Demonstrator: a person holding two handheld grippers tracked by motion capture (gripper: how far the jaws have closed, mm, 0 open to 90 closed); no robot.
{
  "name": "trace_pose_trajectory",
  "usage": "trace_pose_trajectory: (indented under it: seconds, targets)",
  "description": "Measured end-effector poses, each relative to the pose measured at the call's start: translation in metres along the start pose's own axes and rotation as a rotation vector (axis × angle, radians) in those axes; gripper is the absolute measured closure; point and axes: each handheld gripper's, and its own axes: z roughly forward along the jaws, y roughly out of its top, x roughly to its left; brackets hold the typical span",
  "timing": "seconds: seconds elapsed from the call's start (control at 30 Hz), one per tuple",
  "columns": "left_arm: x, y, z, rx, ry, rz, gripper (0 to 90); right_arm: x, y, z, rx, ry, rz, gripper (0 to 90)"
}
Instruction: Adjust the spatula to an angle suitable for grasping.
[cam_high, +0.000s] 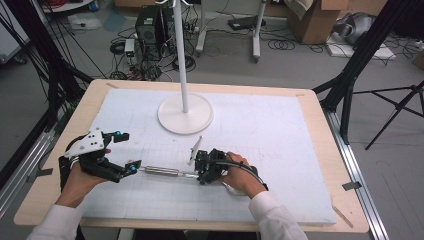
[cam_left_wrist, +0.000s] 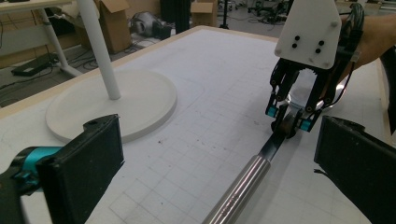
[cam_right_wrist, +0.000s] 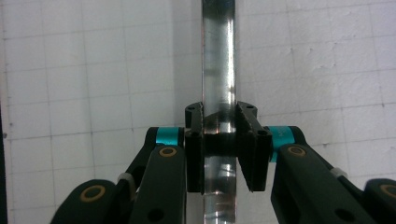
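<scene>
Nearest me in the high view are my two sleeves at the near edge of the table (cam_high: 60, 200), each hand on a gripper. My left gripper (cam_high: 131, 168) sits at the near left of the white mat (cam_high: 280, 150), and in the left gripper view its jaws stand wide apart, one at each side, gripping nothing. The tool (cam_high: 162, 172), a slim metal piece with a round steel handle and a flat, thinner shaft, lies on the mat between the grippers, running left to right. Its handle end points at my left gripper and lies just beside the jaw tips; I cannot tell whether they touch.

My right gripper (cam_high: 205, 172) is near the middle of the mat, and it is clamped narrow on the flat shaft. In the right gripper view I see the pads (cam_right_wrist: 252, 140) pressed on both sides of the shiny shaft (cam_right_wrist: 218, 70). The left gripper view shows the same grip (cam_left_wrist: 288, 122) from the far side, with the handle (cam_left_wrist: 238, 191) coming toward me.

Farther off, a white stand (cam_high: 185, 112) rests on its round base at the far middle of the mat, well apart from the tool.
</scene>
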Motion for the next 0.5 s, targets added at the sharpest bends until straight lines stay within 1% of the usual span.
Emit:
trace_pose_trajectory:
  seconds: [0.3, 0.4, 0.5]
  targets:
    - [0.001, 0.000, -0.001, 0.003, 0.006, 0.002, 1.8, -0.003, -0.007, -0.012, -0.050, -0.022, 0.027, 74.9]
    - [0.001, 0.000, -0.002, 0.000, 0.010, -0.005, 1.7, -0.005, -0.009, -0.018, -0.067, -0.036, 0.037, 74.9]
    - [0.001, -0.001, -0.002, 0.001, 0.010, -0.005, 1.8, -0.007, -0.012, -0.022, -0.099, -0.052, 0.042, 74.9]
